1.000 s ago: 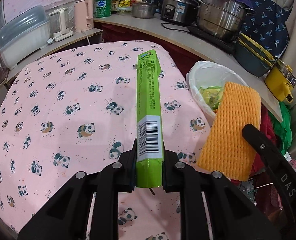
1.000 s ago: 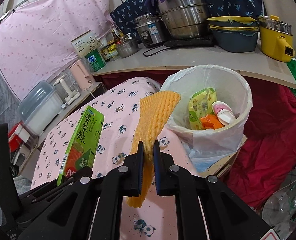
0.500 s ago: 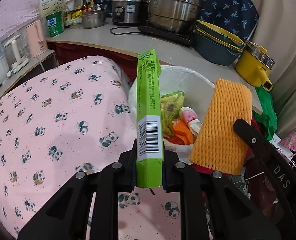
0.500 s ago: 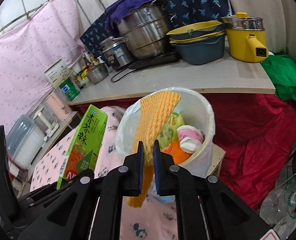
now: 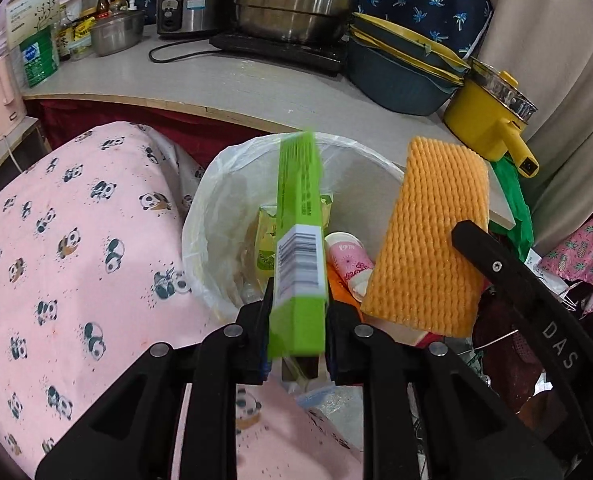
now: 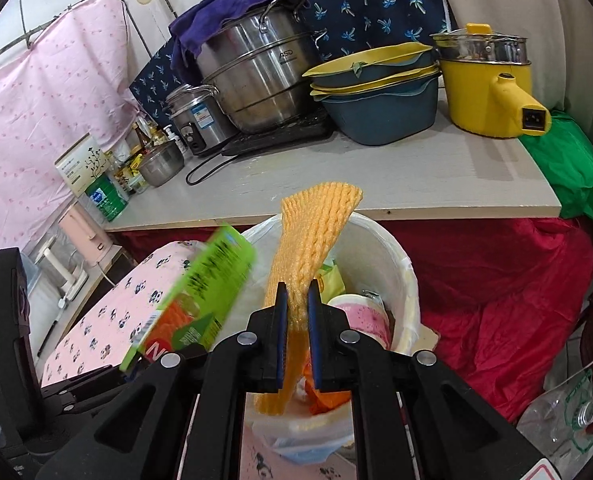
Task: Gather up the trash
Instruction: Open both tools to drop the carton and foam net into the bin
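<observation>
The green carton [image 5: 298,264] stands between the fingers of my left gripper [image 5: 298,332], its far end tipped forward over the mouth of the white-lined trash bin [image 5: 200,216] just ahead of that claw; the jaws are opening, with the box blurred and the pads barely against its sides. My right gripper [image 6: 296,320] is clenched on the orange foam net [image 6: 316,232], which rises out of the pads and leans over the same bin [image 6: 404,276] directly in front of it. Inside the bin, beyond both claws, lie a pink cup [image 5: 348,264] and a yellow-green wrapper [image 5: 266,236]. To the left of my left claw spreads the pink panda cloth [image 5: 76,240].
</observation>
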`<state>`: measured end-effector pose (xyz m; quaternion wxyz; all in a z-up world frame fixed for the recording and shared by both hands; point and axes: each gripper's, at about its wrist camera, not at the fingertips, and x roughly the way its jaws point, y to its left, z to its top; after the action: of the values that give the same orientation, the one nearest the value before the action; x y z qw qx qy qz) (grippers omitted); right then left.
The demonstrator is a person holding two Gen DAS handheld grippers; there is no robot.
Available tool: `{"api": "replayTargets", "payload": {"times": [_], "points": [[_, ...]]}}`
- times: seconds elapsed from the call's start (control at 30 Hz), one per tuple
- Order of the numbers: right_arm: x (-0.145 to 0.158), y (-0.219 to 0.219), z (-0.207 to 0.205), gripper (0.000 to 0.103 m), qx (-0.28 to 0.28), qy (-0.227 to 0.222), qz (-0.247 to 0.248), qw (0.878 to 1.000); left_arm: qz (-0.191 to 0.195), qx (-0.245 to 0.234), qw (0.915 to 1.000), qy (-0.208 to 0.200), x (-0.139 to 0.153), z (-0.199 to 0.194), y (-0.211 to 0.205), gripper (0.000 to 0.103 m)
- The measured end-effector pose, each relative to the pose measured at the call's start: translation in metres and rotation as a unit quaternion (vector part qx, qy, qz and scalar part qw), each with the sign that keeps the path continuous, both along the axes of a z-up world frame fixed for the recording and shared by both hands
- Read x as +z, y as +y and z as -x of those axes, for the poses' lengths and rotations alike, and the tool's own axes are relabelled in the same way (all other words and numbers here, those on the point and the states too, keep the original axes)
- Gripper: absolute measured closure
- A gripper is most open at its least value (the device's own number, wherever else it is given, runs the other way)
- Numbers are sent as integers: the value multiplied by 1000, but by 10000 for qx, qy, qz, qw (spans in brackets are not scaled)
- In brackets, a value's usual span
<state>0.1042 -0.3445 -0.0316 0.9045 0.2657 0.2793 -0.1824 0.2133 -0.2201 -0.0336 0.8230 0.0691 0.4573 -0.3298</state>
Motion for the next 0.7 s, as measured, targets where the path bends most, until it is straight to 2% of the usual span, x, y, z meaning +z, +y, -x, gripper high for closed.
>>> {"api": "replayTargets", "payload": {"times": [0.1,0.23,0.37,0.7], "points": [[-5,-3,-13,89,24,54,25,10000,-3,151,9999,-76,-3,-12,1,73],[-12,-6,-23,88,77,105,-85,9999,76,359,9993,-46,-4,-23,12,71],[-12,-4,-26,88,119,130,-73,9998,69,642,9978,-148,-2,-24,25,63],[-7,2,-16,87,243,98,-115,9996,-101,1025,9931,-556,10,-7,44,54]]}}
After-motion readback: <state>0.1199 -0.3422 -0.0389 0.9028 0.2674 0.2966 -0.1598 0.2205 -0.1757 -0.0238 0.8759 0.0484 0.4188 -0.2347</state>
